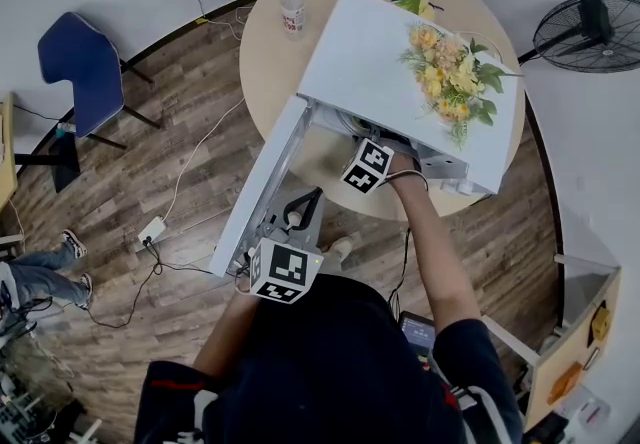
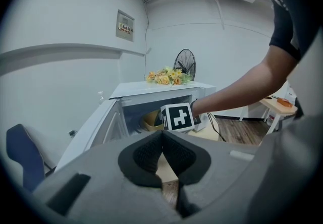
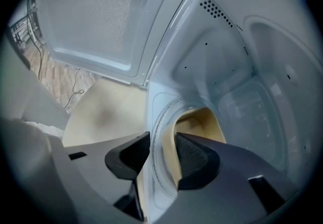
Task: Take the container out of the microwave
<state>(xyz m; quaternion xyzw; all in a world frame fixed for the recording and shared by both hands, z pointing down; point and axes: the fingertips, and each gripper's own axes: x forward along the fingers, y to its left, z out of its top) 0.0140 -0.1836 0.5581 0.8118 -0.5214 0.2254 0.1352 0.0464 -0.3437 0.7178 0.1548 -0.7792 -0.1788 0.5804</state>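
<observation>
- Straddling the pale yellow bowl-shaped container's [image 3: 202,122] near wall, my right fingers [image 3: 194,157] stand apart, not clamped.
- My left fingers [image 2: 146,155], pressed together, hang outside the white microwave [image 2: 161,88].

A round beige table [image 1: 268,72] stands on a wooden floor [image 1: 190,122]. A clear bottle [image 1: 291,8] stands upright near the table's far-left edge. Yellow flowers [image 1: 450,72] with green leaves show over its right side. A blue chair [image 1: 85,72] stands well off the left edge — a black fan [image 1: 590,30] beyond the right. A white power strip [image 1: 150,230] lies on the floor.
</observation>
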